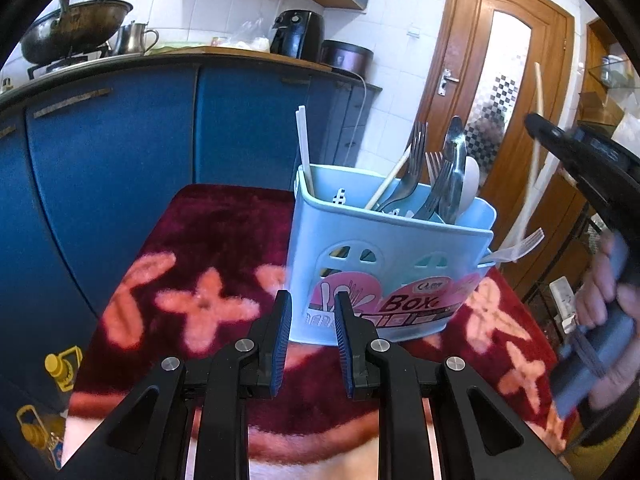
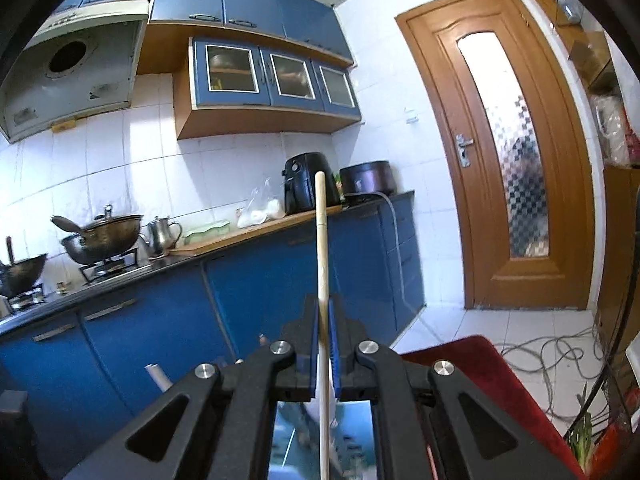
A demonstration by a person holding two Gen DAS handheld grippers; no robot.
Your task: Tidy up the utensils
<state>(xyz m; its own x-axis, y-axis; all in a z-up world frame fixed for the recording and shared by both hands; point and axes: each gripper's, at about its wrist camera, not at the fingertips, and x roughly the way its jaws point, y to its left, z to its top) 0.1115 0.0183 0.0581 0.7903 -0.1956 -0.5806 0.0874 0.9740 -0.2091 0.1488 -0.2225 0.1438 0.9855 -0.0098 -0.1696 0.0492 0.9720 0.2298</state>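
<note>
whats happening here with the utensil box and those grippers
A person is sorting utensils into a light blue utensil box on a red floral cloth. The right gripper is shut on a wooden chopstick, held upright beside the box. The left gripper is open and empty, facing the box's front.

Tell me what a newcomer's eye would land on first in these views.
First, the light blue utensil box on the dark red flowered cloth, bristling with forks and spoons. Next, the right gripper shut on a pale wooden stick pointing upward, while the left gripper hangs open before the box.
</note>
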